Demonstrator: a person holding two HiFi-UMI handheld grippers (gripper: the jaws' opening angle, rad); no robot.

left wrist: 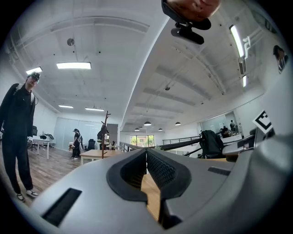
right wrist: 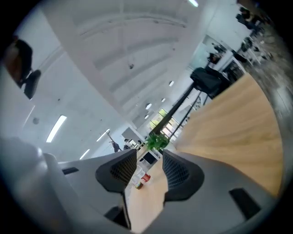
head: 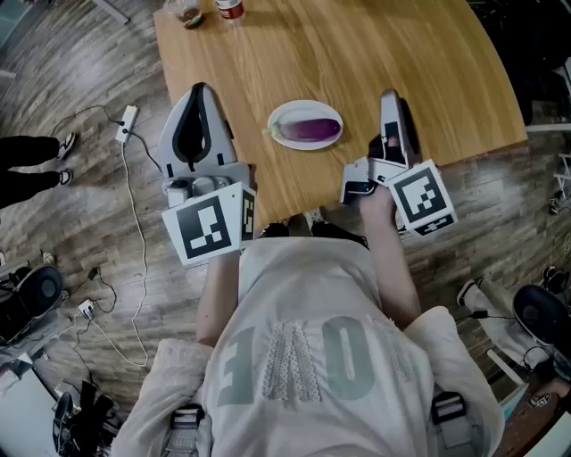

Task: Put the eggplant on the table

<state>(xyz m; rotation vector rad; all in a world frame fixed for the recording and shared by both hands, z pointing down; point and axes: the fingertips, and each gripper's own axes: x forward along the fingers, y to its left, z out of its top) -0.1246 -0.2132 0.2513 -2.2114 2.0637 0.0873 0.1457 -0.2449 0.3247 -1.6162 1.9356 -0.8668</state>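
Note:
A purple eggplant (head: 310, 129) lies on a small white plate (head: 278, 116) near the front edge of the wooden table (head: 357, 54). My left gripper (head: 198, 89) hovers to the left of the plate, its jaws closed tip to tip with nothing between them (left wrist: 146, 153). To the right of the plate my right gripper (head: 390, 94) is held level and rolled sideways, with its jaws open and empty (right wrist: 149, 157). Neither gripper touches the eggplant, and it shows in neither gripper view.
A bottle (head: 230, 9) and a small jar (head: 187, 13) stand at the table's far edge; the bottle (right wrist: 145, 177) also shows between the right jaws. Cables and a power strip (head: 128, 120) lie on the floor at left. A person (left wrist: 18, 132) stands nearby.

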